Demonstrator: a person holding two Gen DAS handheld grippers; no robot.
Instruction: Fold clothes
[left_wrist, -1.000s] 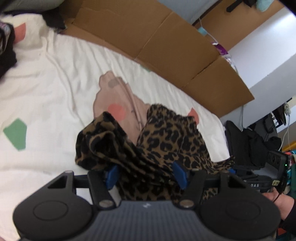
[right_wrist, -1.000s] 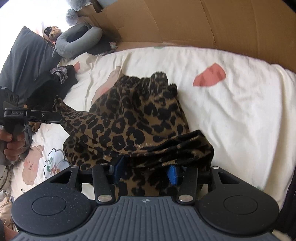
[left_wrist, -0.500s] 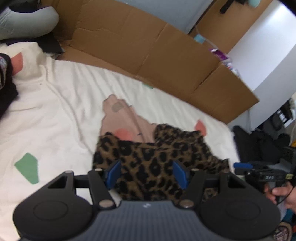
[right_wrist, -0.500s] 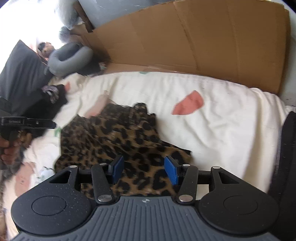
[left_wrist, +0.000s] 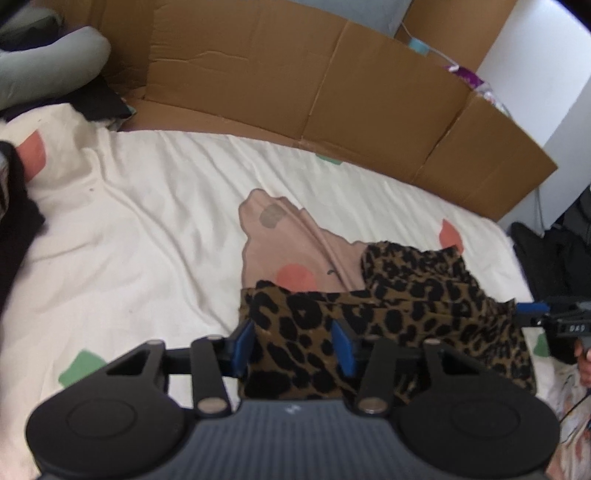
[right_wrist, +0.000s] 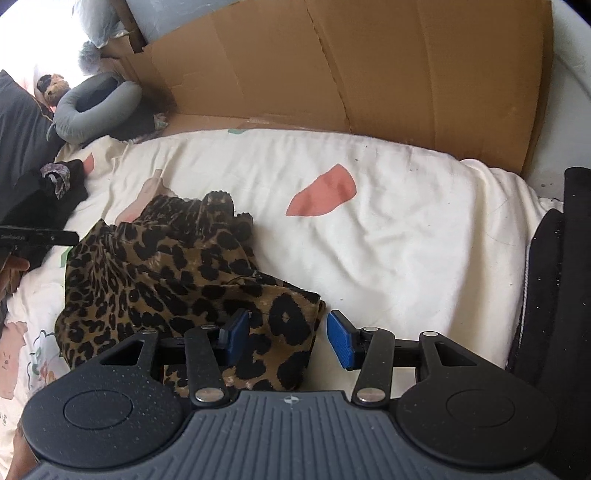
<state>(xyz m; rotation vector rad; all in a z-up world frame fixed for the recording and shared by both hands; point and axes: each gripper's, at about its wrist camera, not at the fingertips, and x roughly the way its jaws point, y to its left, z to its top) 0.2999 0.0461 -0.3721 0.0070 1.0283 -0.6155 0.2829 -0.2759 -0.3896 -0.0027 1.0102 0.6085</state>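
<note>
Matt leopard-print cloth garment

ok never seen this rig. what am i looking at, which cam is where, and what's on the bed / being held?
There is no robot here. A person holds a handheld two-finger gripper in each hand, and each gripper carries a fisheye camera that looks forward along its own fingers. So one picture looks out from the left gripper and the other from the right gripper; the black shape along the bottom of each is that gripper's own body, with blue pads at the fingertips.

The surface is a bed with a cream sheet printed with coloured patches. A leopard-print garment lies bunched on it. Flattened cardboard stands behind the bed, and a grey pillow and dark clothes sit at the far end.

Both grippers look open, with their fingers on either side of an edge of the garment, not pinching it.
</note>
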